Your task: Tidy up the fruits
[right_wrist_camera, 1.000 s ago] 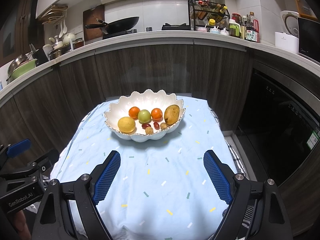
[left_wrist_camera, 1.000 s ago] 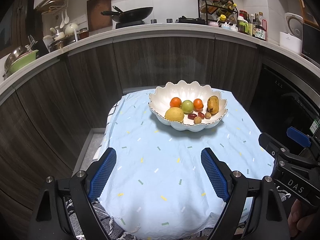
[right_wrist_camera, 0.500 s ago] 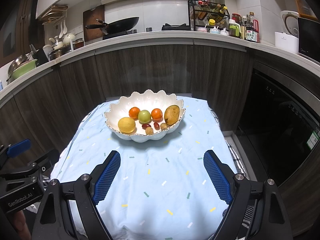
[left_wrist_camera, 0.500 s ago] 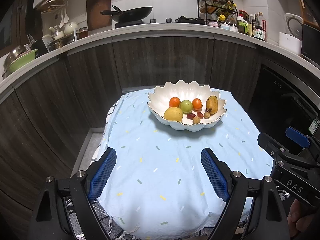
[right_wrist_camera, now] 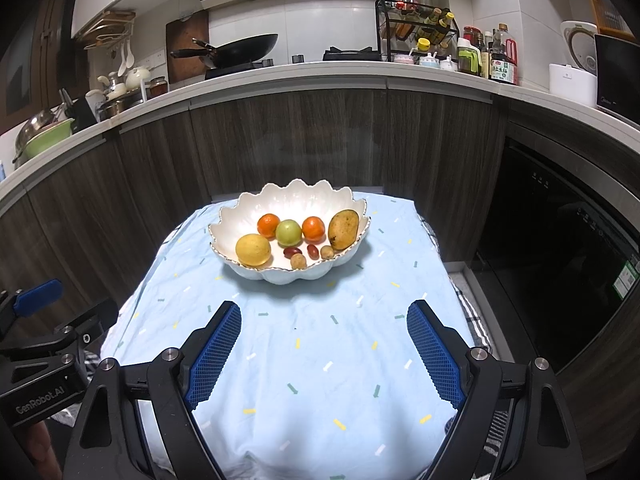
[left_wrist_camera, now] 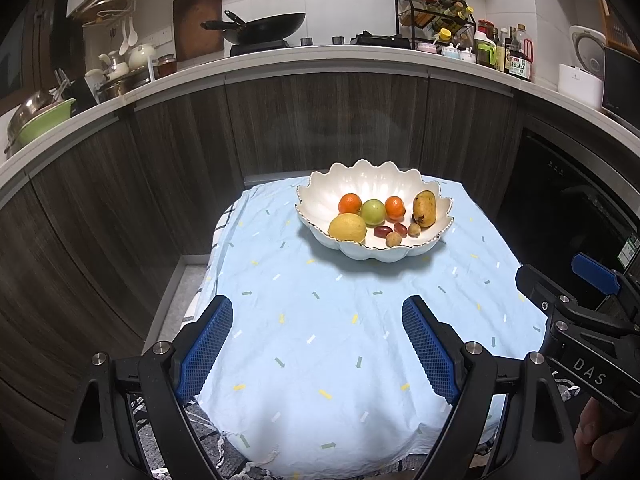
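Blue-clothed bench [left_wrist_camera: 360, 320] carries a scalloped bowl [left_wrist_camera: 372, 178] of fruit; both the left tool [left_wrist_camera: 316, 344] and right tool [right_wrist_camera: 324, 346] gape wide, empty, their bases cut off.

Left hand-held gripper [left_wrist_camera: 317, 344] spread wide, right hand-held gripper [right_wrist_camera: 324, 350] likewise

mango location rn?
In the right wrist view, the mango lies at the right end of the white bowl, leaning on its rim, just right of an orange.

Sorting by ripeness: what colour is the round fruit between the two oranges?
Pale green fruit, clearest in the right wrist view, in the white bowl.
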### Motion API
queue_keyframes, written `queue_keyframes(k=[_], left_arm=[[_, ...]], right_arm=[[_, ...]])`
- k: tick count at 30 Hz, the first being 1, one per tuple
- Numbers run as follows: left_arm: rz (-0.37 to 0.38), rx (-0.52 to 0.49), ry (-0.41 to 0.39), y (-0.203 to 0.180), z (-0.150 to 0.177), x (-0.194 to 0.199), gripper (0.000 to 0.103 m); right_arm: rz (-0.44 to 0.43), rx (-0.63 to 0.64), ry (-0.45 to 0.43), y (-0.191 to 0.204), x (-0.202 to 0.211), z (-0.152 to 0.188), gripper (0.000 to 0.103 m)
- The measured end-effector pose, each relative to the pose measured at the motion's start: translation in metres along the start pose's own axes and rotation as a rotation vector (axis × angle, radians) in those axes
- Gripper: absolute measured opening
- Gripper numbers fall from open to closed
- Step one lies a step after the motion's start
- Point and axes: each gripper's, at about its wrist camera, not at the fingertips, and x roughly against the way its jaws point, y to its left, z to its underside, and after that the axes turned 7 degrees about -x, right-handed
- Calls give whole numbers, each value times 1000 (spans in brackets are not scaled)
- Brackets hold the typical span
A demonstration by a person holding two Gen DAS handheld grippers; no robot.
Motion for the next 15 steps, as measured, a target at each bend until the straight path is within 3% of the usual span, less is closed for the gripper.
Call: queue_keyframes(k=[15], left_arm=[[-2, 8, 3, 0, 1, -1, 87]], right_arm=[[-1, -1, -1, 0, 0, 0, 86]])
